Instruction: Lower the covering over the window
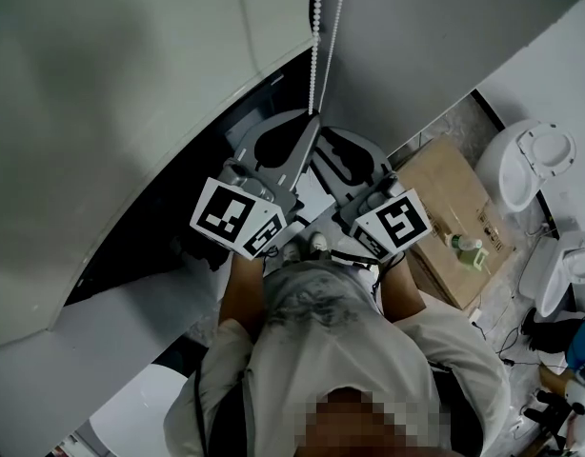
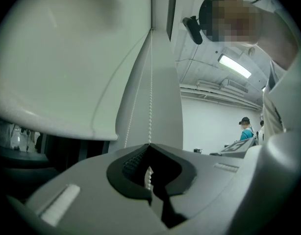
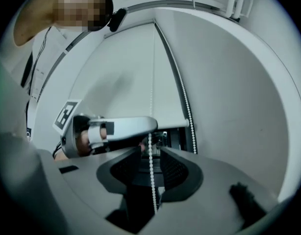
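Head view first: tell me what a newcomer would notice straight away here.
The white bead chain hangs at top centre, beside the white blind at left. The left gripper is shut on that chain, while the right gripper beside it stands open with the chain running between its jaws.

Head view steeply down; both gripper views close, sharing bead chain (image 2: 150,82).

Brown cardboard (image 1: 445,193) and a white toilet (image 1: 529,165) rest on the floor (image 1: 450,122).
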Demonstrator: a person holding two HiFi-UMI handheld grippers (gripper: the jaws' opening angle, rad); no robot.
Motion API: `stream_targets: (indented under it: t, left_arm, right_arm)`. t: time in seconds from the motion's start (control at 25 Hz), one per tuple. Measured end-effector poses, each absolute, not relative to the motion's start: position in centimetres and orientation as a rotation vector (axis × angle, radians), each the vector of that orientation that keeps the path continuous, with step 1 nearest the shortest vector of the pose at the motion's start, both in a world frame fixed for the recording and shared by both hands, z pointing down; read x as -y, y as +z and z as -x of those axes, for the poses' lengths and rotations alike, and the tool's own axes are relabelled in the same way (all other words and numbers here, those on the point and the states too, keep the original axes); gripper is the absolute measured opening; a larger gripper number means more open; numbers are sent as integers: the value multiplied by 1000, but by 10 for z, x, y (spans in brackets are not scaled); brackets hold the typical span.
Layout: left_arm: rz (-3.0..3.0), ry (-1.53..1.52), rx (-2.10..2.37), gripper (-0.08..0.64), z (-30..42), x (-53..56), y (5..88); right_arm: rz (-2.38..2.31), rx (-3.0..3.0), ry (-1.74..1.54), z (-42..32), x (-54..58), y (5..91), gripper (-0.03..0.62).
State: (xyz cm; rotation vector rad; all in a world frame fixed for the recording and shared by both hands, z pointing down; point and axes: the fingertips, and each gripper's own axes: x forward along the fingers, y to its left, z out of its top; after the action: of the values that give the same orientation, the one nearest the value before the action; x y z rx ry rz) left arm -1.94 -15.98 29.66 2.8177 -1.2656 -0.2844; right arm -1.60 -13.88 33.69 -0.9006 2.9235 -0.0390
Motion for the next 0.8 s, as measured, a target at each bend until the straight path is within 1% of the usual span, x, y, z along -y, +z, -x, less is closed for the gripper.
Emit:
stream_targets:
  t: [0.2, 0.44, 0.8]
  left_arm:
    - [-2797, -290, 1261, 8, 24, 159, 307]
    - [-2786, -200, 1252, 8, 20, 164, 330]
    - [-2728, -91, 1205, 8, 11, 158, 380]
  right_arm:
    - [859, -2918, -21, 8, 140, 328, 139]
    - [829, -2852, -42, -4, 144, 306, 147]
    - [804, -2821, 118, 6, 149, 266, 148]
